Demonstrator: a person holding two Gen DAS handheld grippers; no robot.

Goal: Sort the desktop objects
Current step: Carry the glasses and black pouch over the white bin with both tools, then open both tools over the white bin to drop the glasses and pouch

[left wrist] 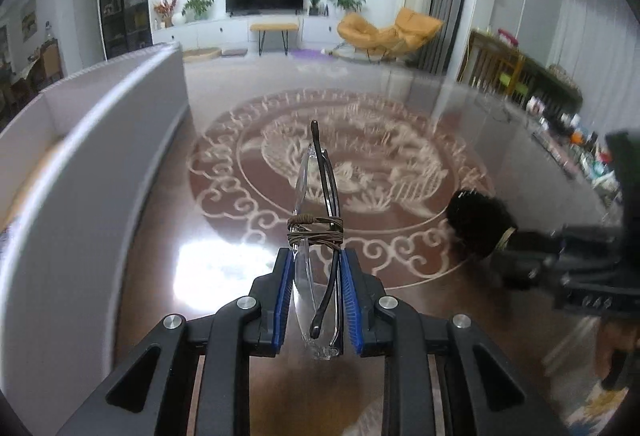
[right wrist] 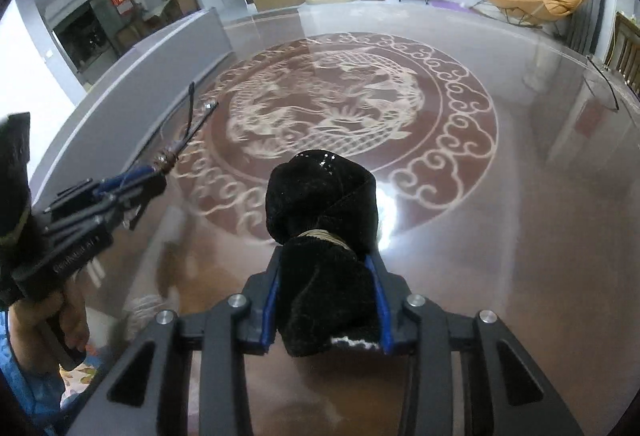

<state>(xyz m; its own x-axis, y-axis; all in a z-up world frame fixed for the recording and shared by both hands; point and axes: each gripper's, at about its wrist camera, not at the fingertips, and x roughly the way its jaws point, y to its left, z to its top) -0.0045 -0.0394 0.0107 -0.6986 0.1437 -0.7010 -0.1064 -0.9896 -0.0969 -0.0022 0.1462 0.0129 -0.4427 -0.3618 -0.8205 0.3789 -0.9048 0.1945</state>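
Observation:
My left gripper [left wrist: 316, 256] is shut on a pair of folded clear-lens glasses [left wrist: 318, 192] bound with brown cord. The glasses stick out ahead of the blue pads, above the glossy brown table [left wrist: 224, 324]. In the right wrist view, my right gripper [right wrist: 324, 260] is shut on a black velvet pouch [right wrist: 320, 196] tied with pale cord. The left gripper [right wrist: 160, 172] shows there at the left, holding the glasses [right wrist: 192, 124] over the table near the white box [right wrist: 160, 48]. From the left wrist view, the pouch [left wrist: 476, 220] and the right gripper [left wrist: 508, 240] are at the right.
A long white open box [left wrist: 100, 108] runs along the table's left side. The tabletop [right wrist: 520, 236] bears a pale round dragon pattern. A thin dark cable [right wrist: 604, 84] lies at the far right edge. A person's hand [right wrist: 68, 320] grips the left tool's handle.

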